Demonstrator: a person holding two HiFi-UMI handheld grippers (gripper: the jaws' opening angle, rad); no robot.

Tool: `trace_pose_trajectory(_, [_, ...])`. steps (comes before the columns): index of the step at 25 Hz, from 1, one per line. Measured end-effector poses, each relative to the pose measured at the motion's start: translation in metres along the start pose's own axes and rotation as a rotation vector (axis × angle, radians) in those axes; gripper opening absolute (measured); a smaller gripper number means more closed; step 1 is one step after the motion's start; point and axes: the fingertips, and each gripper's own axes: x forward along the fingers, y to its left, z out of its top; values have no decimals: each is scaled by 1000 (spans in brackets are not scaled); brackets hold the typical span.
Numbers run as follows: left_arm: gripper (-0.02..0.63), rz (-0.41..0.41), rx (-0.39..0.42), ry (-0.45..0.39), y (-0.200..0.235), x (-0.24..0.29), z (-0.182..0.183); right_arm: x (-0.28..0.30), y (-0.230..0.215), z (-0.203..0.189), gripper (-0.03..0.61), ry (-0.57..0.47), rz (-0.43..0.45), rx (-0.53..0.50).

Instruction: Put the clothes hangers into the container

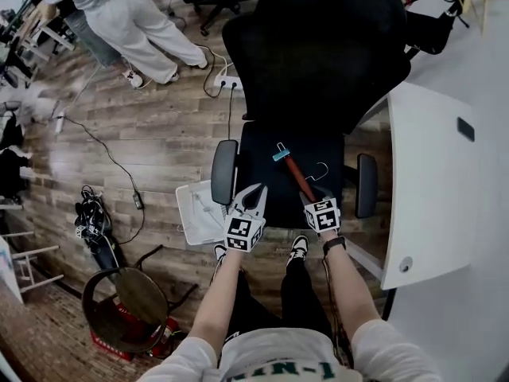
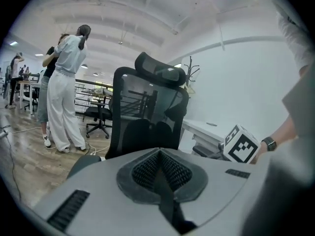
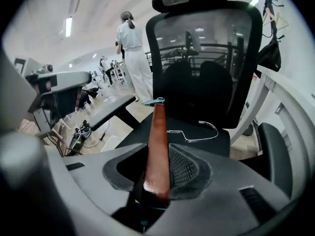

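Presently: one wooden hanger [image 3: 157, 146], end-gripped in right gripper [image 1: 312, 200] jaws, above chair seat [image 1: 266, 153]. Left gripper [image 2: 160, 167] jaws closed, empty. Recommended: carry it level to the floor container [image 1: 195, 209], hook [image 3: 199, 132] clearing the armrest [image 1: 223, 172].

Brown hanger [image 1: 297, 177] with metal hook [image 1: 319, 169], lifted aslant; white container [image 1: 195, 205] on floor [image 1: 159, 134]

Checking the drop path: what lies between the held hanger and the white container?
Head view: the left gripper and a chair armrest lie between hanger and container.
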Motion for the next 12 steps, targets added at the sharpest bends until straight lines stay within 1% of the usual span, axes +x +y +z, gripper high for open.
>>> trace_pose_trajectory(4, [11,15,1,3,-9,-36,17,-57,5,22,149,-62,-26,40])
trace_pose_trajectory(8, [11,11,14,-11,-22,-70,43,-110,22,45,149,-116,-43,26])
trace_pose_trajectory(12, [11,44,-36,-60,-33,-98,67,-150,43,55,149,-161,-49,33])
